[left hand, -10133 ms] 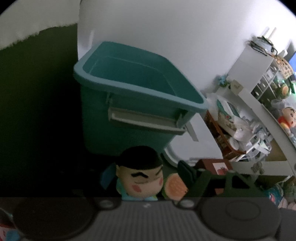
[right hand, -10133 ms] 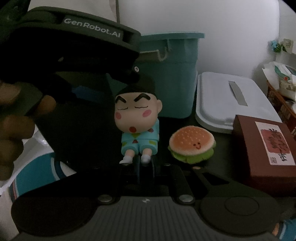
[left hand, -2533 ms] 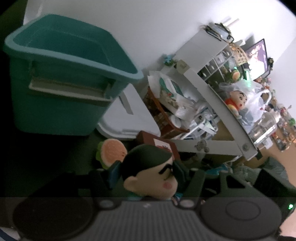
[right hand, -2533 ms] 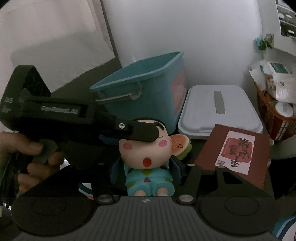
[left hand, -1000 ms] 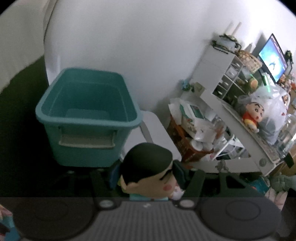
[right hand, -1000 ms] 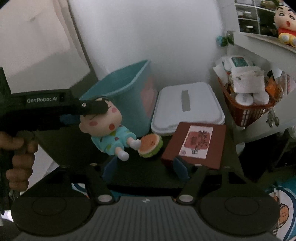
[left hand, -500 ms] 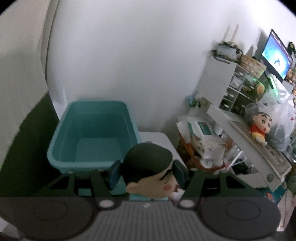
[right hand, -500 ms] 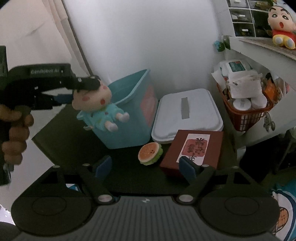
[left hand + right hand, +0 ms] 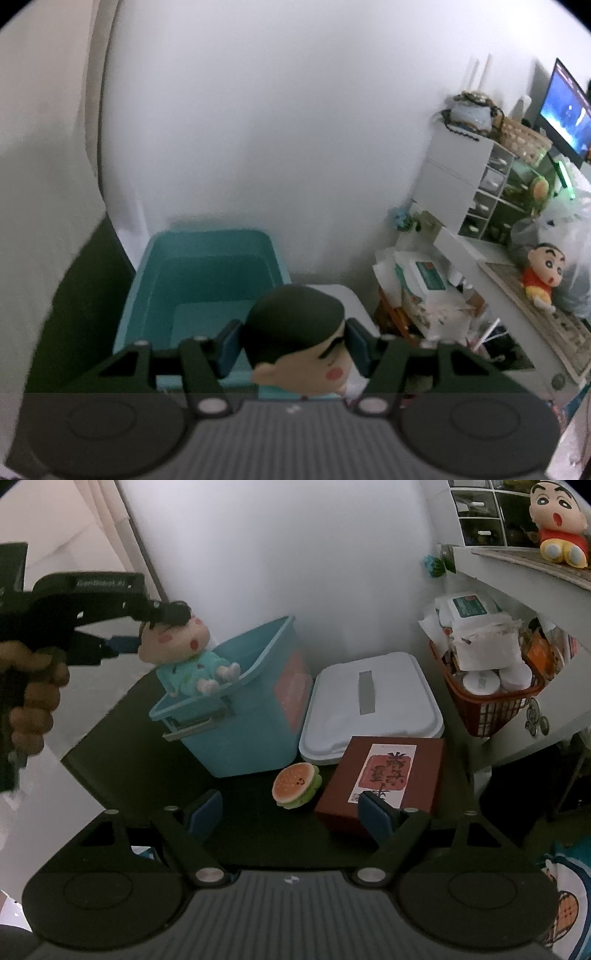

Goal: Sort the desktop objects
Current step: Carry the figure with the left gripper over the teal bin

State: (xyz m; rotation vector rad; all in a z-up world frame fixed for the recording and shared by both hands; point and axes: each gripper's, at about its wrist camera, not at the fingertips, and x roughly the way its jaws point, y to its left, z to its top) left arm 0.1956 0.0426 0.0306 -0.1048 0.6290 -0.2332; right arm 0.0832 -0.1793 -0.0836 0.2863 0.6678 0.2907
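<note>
Blue-padded left jaws clamp the figurine's (image 9: 295,341) head.

Figurine (image 9: 184,657): black hair, pink cheeks, pale turquoise pyjamas with small dark spots, white feet.
Bin (image 9: 255,716): teal, with a reddish label on the side facing the lid.
Lid (image 9: 373,705): white with a grey strip, right of the bin.
Burger toy (image 9: 295,784): orange-tan bun, green edge, in front of the bin.
Box (image 9: 384,779): maroon, white label with red and black characters, right of the burger toy.
Table (image 9: 147,760): dark, near black.
Basket (image 9: 491,705): red mesh, far right of the bin.
Pads (image 9: 205,810): blue.
</note>
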